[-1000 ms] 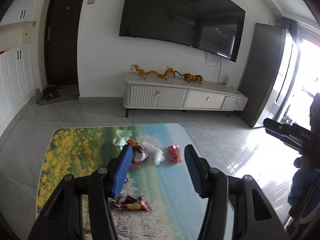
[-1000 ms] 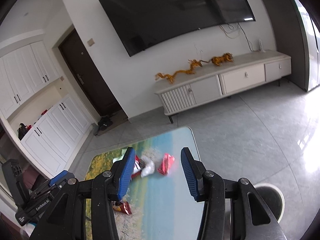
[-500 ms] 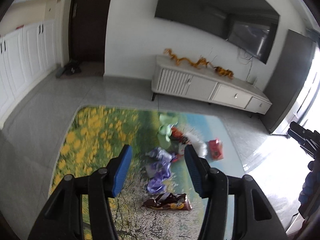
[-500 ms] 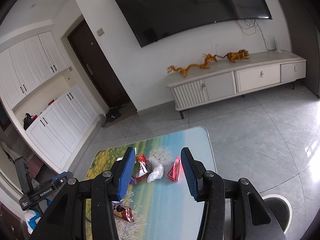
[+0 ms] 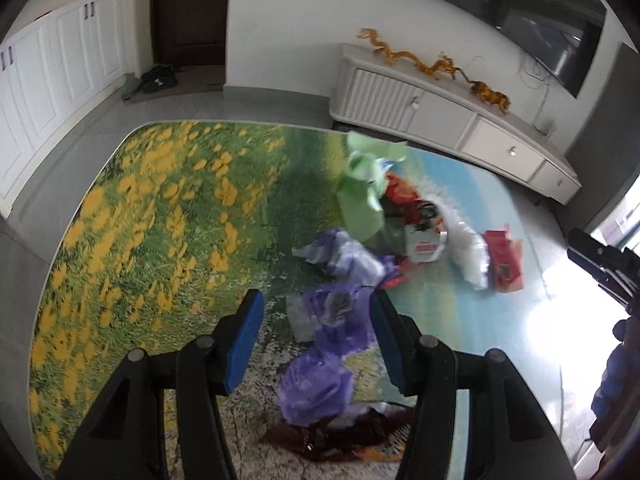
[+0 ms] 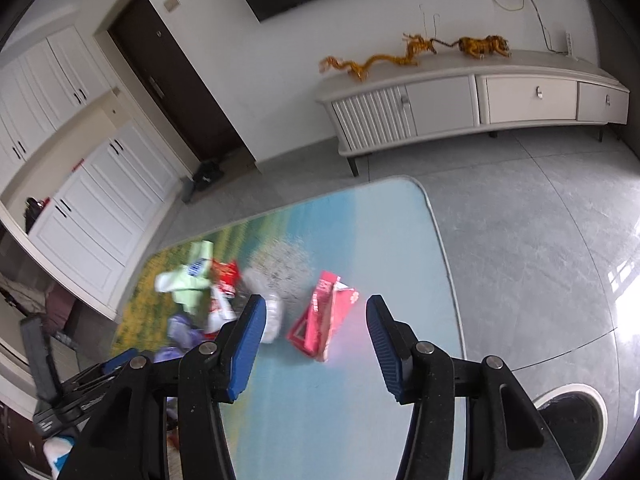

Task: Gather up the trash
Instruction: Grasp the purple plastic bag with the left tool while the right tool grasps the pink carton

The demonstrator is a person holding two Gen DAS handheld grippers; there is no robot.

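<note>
Trash lies on a table with a landscape print point(image 5: 160, 208). In the left wrist view I see purple plastic wrappers point(image 5: 340, 316), a green bag point(image 5: 360, 200), a red and white packet point(image 5: 424, 240), clear plastic point(image 5: 468, 248), a red carton point(image 5: 506, 260) and a brown snack wrapper point(image 5: 340, 436). My left gripper point(image 5: 316, 308) is open above the purple wrappers. My right gripper point(image 6: 316, 316) is open above the red carton point(image 6: 324, 320), with clear plastic point(image 6: 272, 316) beside its left finger. The green bag point(image 6: 188, 284) lies further left.
A white TV cabinet point(image 6: 460, 108) with golden figurines point(image 6: 376, 60) stands along the far wall. A round bin point(image 6: 572, 416) sits on the grey floor right of the table. White cupboards point(image 6: 92, 200) and a dark door point(image 5: 188, 12) are on the left.
Both grippers have tilted down and moved closer to the table. The trash now looks larger, with the purple wrappers between the left fingers and the red carton between the right fingers.
</note>
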